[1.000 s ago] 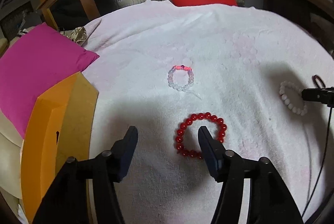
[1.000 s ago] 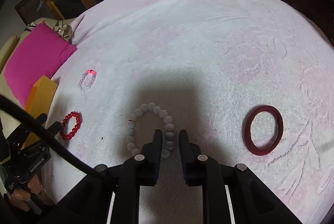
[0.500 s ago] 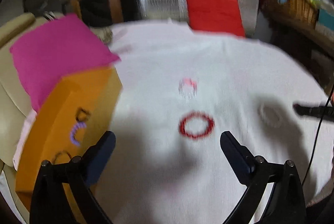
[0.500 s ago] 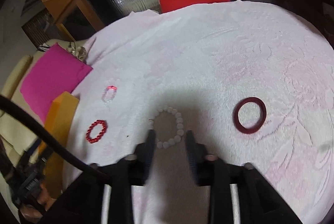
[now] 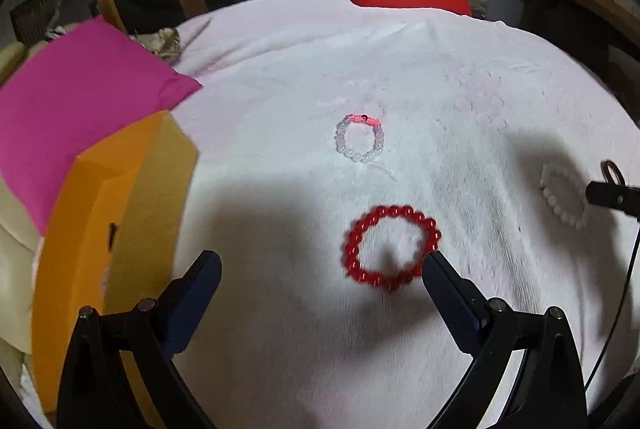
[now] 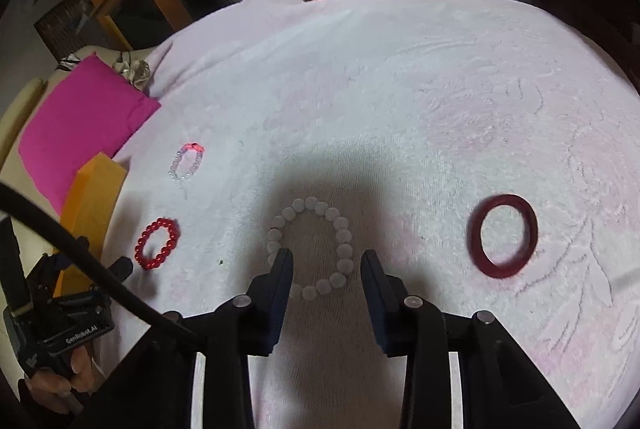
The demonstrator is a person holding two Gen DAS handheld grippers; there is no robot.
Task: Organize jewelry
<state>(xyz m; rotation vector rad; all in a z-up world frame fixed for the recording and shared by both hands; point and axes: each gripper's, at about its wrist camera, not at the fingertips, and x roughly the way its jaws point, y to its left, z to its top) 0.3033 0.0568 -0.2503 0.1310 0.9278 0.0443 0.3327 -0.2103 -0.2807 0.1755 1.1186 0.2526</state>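
Both grippers have let go and reset rather than carried anything off. The left gripper (image 5: 322, 265) now stands spread as wide as it goes, nothing between its fingers; a second ago they were much closer, one finger planted inside the red bead bracelet (image 5: 392, 247). That bracelet lies flat on the white towel (image 5: 460, 77), its lower right edge just at the tip of the right-hand finger, and it looks free rather than pinched. The right gripper (image 6: 326, 265) was nearly shut beside the white bead bracelet (image 6: 312, 249) a second ago; it has since widened and its jaws are closing again at this moment, with the bracelet's right-hand run of beads lying between the fingers but not yet pressed. Judged from this, both hands are lining up fresh grasps and no piece has been moved on this attempt. The pale bracelet with the pink clasp (image 5: 359, 139) and the dark red bangle (image 6: 503, 235) lie where they lay before, well apart from either gripper. The orange box (image 5: 116, 229) sits at the towel's left edge beside the pink cushion (image 5: 80, 101) and is probably where the pieces should go.
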